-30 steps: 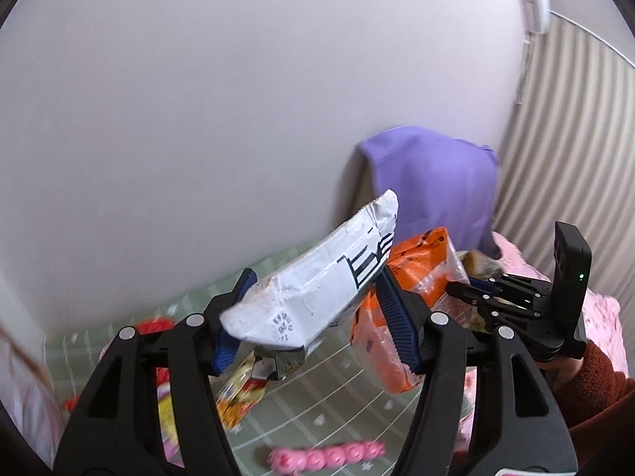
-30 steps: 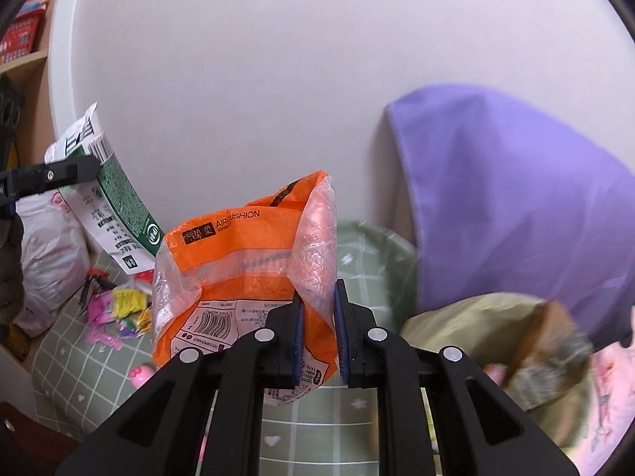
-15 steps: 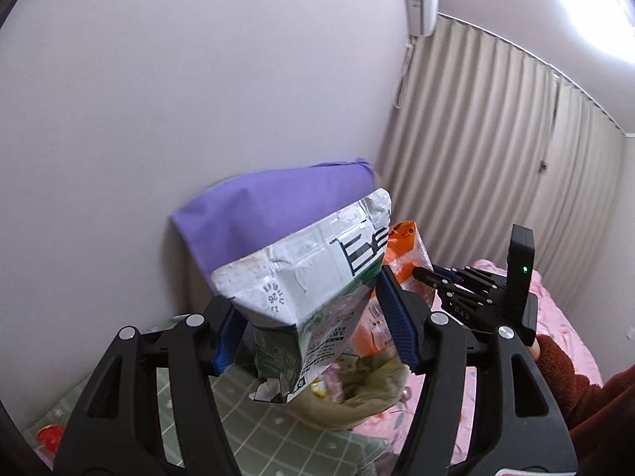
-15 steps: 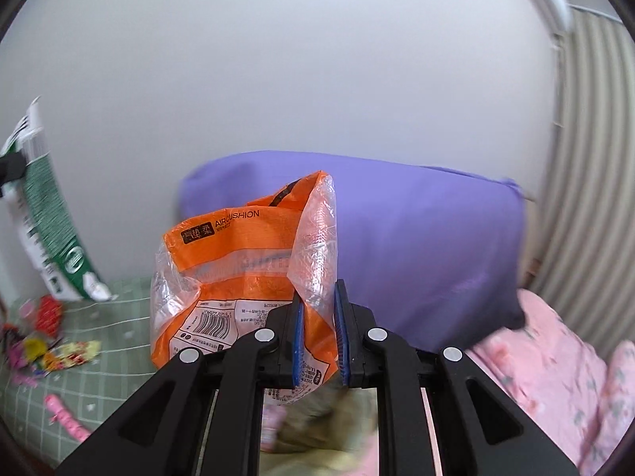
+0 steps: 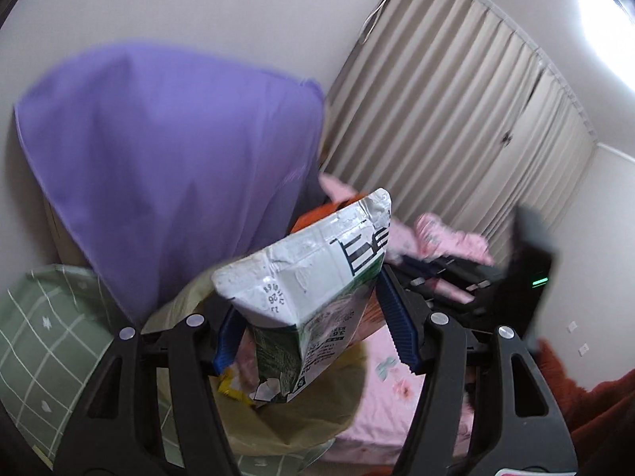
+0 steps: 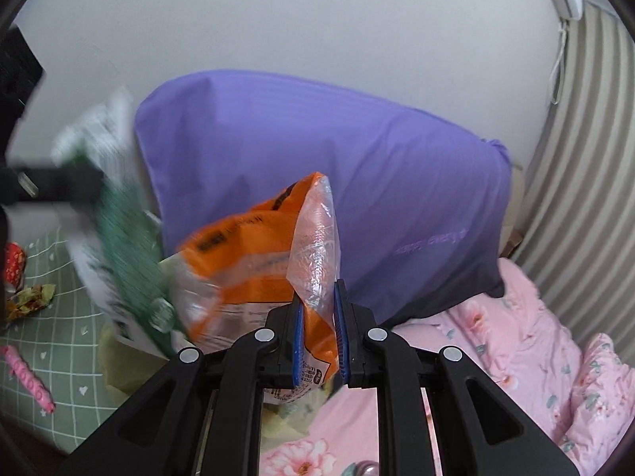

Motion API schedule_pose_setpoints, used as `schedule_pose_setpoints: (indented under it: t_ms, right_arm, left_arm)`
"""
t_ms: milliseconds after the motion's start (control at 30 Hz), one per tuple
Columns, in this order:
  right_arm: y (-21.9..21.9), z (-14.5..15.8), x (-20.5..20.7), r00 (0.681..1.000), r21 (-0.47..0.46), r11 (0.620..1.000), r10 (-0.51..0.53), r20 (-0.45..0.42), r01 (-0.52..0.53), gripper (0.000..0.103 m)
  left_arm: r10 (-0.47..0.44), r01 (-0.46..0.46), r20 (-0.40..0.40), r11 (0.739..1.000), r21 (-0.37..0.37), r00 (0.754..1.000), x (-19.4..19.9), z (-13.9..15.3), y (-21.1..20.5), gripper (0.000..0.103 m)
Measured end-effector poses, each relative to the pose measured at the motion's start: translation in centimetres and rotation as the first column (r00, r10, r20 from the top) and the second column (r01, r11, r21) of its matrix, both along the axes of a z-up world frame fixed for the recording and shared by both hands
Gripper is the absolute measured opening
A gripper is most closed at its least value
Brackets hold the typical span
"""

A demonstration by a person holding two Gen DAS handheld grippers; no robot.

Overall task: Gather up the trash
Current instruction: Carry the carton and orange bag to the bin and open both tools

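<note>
Both grippers now over the yellow bag [image 5: 301, 424], jaws clamped on wrappers.

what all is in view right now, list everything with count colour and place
carton: 1, white and green, between the left gripper's pads
plastic bag: 1, orange and clear, pinched in the right gripper
trash bag: 1, yellowish, open below the carton
pillow: 1, purple, against the wall
green sheet: 1, white grid, left
pink bedding: floral, right
wrappers: a few, on green sheet
curtain: beige, pleated
left gripper: black, blue pads
right gripper: black, blue pads
</note>
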State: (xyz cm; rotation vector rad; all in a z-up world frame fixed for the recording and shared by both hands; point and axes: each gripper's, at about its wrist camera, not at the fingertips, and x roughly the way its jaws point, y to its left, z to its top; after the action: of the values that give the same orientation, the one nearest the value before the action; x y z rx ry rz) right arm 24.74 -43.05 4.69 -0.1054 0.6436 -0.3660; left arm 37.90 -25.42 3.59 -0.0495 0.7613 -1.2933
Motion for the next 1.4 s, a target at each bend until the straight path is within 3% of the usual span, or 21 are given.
schedule_pose_setpoints:
  t_ms: [100, 200, 333, 533, 1000, 1100, 1133, 1167, 1233, 1300, 1400]
  right_arm:
    - [0.4, -1.0, 0.2, 0.997, 0.070, 0.995, 0.075, 0.001, -0.075, 0.015]
    - [1.1, -2.1, 0.3, 0.993, 0.089, 0.989, 0.120, -0.018, -0.118, 0.015]
    - [1.3, -3.5, 0.4, 0.990, 0.113, 0.985, 0.134, -0.043, -0.128, 0.015]
    - [1.2, -3.3, -0.3, 0.994, 0.115, 0.989, 0.102, -0.039, -0.097, 0.015]
    - [0.3, -3.6, -1.0, 0.997, 0.148, 0.987, 0.073, -0.024, -0.068, 0.015]
    - [0.0, -3.5, -0.8, 0.997, 0.161, 0.984, 0.073, -0.015, -0.069, 0.015]
    - [0.0, -3.6, -0.8, 0.997, 0.170, 0.983, 0.074, -0.012, -0.071, 0.016]
    - [0.0, -3.6, -0.7, 0.997, 0.170, 0.983, 0.072, -0.015, -0.069, 0.022]
    - [0.0, -3.8, -0.5, 0.998, 0.153, 0.986, 0.063, -0.023, -0.059, 0.035]
    - [0.1, -3.9, -0.4, 0.998, 0.159, 0.985, 0.064, -0.026, -0.059, 0.045]
    - [0.3, -3.7, -0.5, 0.997, 0.170, 0.983, 0.071, -0.012, -0.068, 0.052]
  left_arm:
    - [0.034, -0.039, 0.039, 0.991, 0.127, 0.999, 0.1, -3.5, -1.3, 0.058]
    - [0.034, -0.039, 0.031, 0.986, 0.161, 0.999, 0.1, -5.2, -1.2, 0.058]
    - [0.052, -0.051, -0.005, 0.985, 0.167, 0.999, 0.4, -6.3, -1.1, 0.058]
    - [0.065, -0.057, -0.054, 0.988, 0.140, 0.996, 1.5, -7.3, -0.8, 0.058]
    - [0.072, -0.060, -0.072, 0.985, 0.160, 0.995, 2.0, -7.8, -1.8, 0.058]
    - [0.070, -0.055, -0.103, 0.988, 0.145, 0.992, 2.7, -7.1, -1.0, 0.068]
    - [0.069, -0.054, -0.118, 0.990, 0.130, 0.991, 2.9, -6.8, -0.6, 0.078]
    - [0.070, -0.055, -0.126, 0.992, 0.115, 0.990, 3.1, -6.4, -0.5, 0.086]
    - [0.096, -0.088, -0.122, 0.993, 0.074, 0.988, 3.3, -5.4, 0.6, 0.091]
    - [0.132, -0.126, -0.106, 0.990, 0.059, 0.986, 3.4, -4.7, 1.4, 0.093]
    - [0.214, -0.211, -0.060, 0.976, 0.051, 0.975, 3.4, -3.7, 3.1, 0.093]
